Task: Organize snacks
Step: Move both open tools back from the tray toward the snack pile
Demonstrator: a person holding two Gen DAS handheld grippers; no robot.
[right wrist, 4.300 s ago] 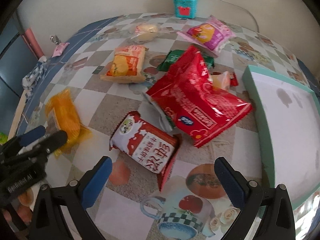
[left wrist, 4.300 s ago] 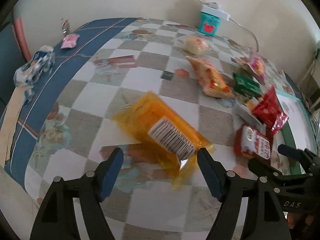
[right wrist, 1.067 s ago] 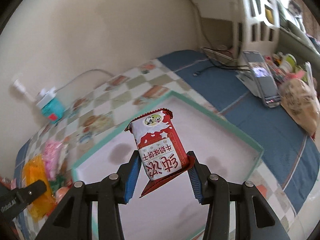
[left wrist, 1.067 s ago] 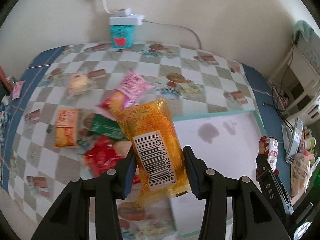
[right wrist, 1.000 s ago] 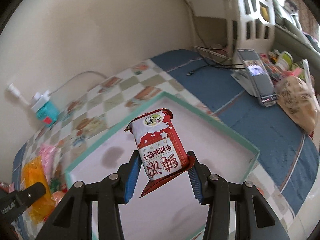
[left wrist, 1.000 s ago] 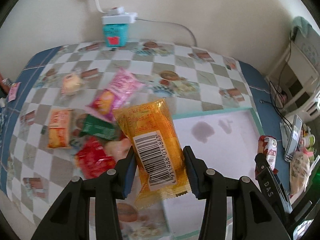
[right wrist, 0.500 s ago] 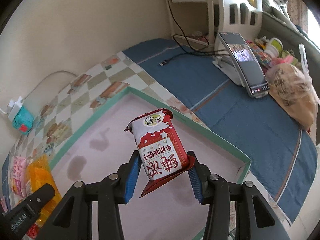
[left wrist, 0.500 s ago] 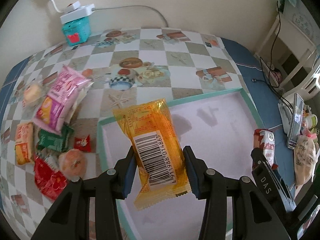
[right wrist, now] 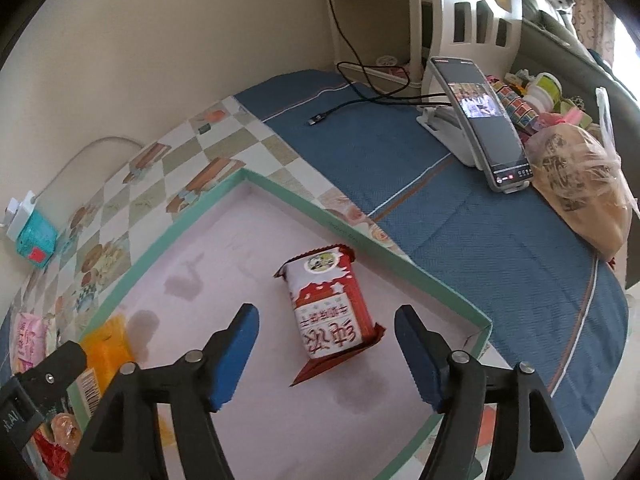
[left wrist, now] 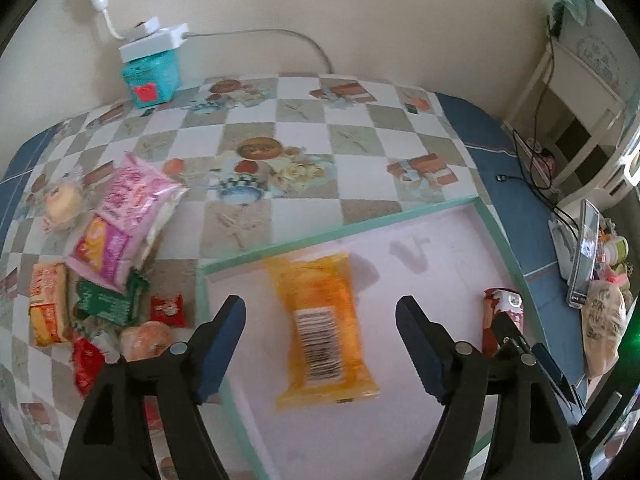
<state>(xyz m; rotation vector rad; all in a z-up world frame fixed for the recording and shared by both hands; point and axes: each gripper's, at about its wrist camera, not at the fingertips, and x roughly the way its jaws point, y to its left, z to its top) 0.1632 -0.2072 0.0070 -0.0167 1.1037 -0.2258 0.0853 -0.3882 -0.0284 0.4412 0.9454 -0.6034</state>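
Left gripper (left wrist: 320,344): we hold it above the tray, its jaws opening, blue pads clear of the packet on both sides
Orange packet (left wrist: 322,328): it lies flat on the tray's pale floor between our left fingers, barcode up, touching neither pad
Right gripper (right wrist: 326,346): we hold it over the tray's other end, its jaws opening, nothing pressed between the pads
Red and white packet (right wrist: 330,304): it rests in the tray between our right fingers, near the corner, free of both pads
Tray (left wrist: 280,246): shallow, with a green rim, it sits on the checked tablecloth (left wrist: 304,120)
Remaining snacks: the pink bag (left wrist: 124,216), the green packet (left wrist: 106,300) and smaller ones lie in a heap just beside the tray's rim
Phone (right wrist: 482,124): it leans on a stand on the blue cloth, well apart from the tray
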